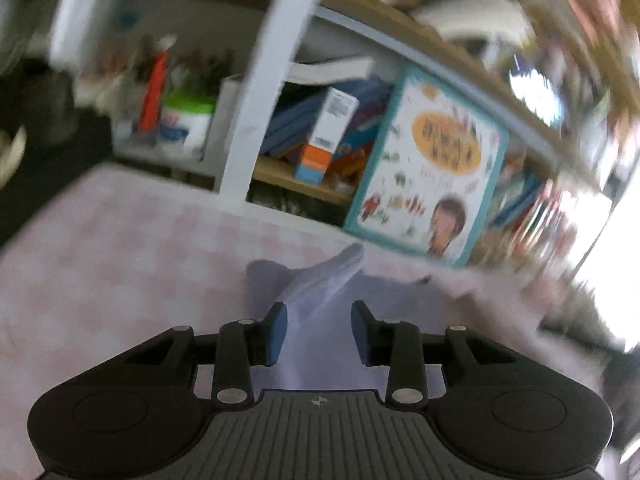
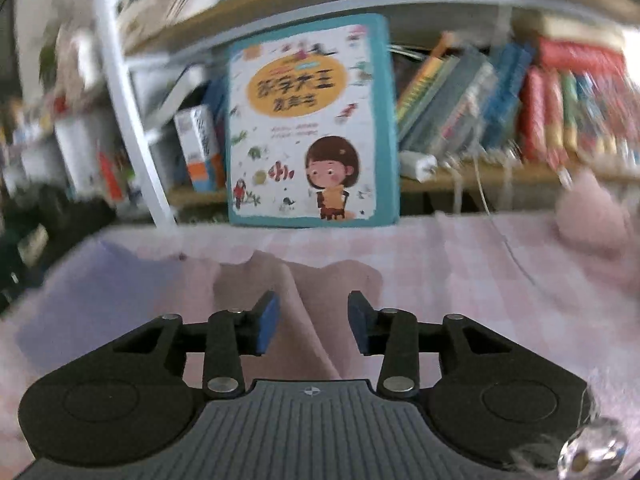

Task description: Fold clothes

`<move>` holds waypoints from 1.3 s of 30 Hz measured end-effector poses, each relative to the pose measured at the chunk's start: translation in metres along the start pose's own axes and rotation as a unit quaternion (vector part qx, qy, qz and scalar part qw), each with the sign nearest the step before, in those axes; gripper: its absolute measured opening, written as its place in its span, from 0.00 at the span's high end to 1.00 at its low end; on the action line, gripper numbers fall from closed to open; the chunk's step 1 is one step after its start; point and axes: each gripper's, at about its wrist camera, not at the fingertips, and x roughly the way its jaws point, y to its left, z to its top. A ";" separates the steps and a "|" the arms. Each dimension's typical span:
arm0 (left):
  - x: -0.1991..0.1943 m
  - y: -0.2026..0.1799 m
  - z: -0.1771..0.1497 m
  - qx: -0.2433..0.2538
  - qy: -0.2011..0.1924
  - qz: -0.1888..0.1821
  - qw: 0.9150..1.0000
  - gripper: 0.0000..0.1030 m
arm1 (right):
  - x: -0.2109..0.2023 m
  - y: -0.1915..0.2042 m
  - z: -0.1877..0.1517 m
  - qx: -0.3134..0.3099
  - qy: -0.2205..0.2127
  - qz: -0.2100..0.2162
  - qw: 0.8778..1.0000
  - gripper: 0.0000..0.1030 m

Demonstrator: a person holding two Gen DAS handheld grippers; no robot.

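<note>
A pale lavender garment [image 1: 320, 284] lies on the pink checked tablecloth [image 1: 120, 264], a raised fold of it running up between the fingers of my left gripper [image 1: 319, 330]. The left jaws stand apart and grip nothing. In the right wrist view a dusty-pink garment [image 2: 304, 292] lies under and ahead of my right gripper [image 2: 314, 326], with a ridge of cloth passing between the open fingers; nothing is pinched. The lavender garment [image 2: 100, 292] lies to its left. Both views are motion-blurred.
A teal-edged children's book [image 2: 312, 124] leans against a bookshelf [image 2: 500, 176] at the table's far edge, also in the left wrist view [image 1: 428, 168]. A white shelf post [image 1: 256, 92] stands there. A pink cloth lump [image 2: 592, 212] sits at far right.
</note>
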 end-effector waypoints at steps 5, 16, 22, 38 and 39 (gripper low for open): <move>0.025 -0.014 0.000 0.080 0.007 0.050 0.995 0.42 | 0.035 0.017 0.001 -0.063 0.024 -0.032 0.997 0.60; 0.043 0.008 0.008 0.002 -0.005 0.005 1.000 0.94 | 0.025 -0.013 0.011 0.027 -0.031 -0.044 0.998 0.95; 0.067 0.023 0.006 -0.044 0.031 0.008 0.999 0.87 | 0.043 -0.040 0.006 0.093 -0.001 -0.047 0.995 0.95; 0.074 -0.016 0.024 0.087 0.015 0.060 0.994 0.66 | 0.052 -0.038 0.009 0.071 -0.004 -0.066 0.995 0.78; 0.079 -0.015 0.024 0.082 0.018 0.059 0.995 0.66 | 0.054 -0.036 0.011 0.064 -0.003 -0.064 0.996 0.78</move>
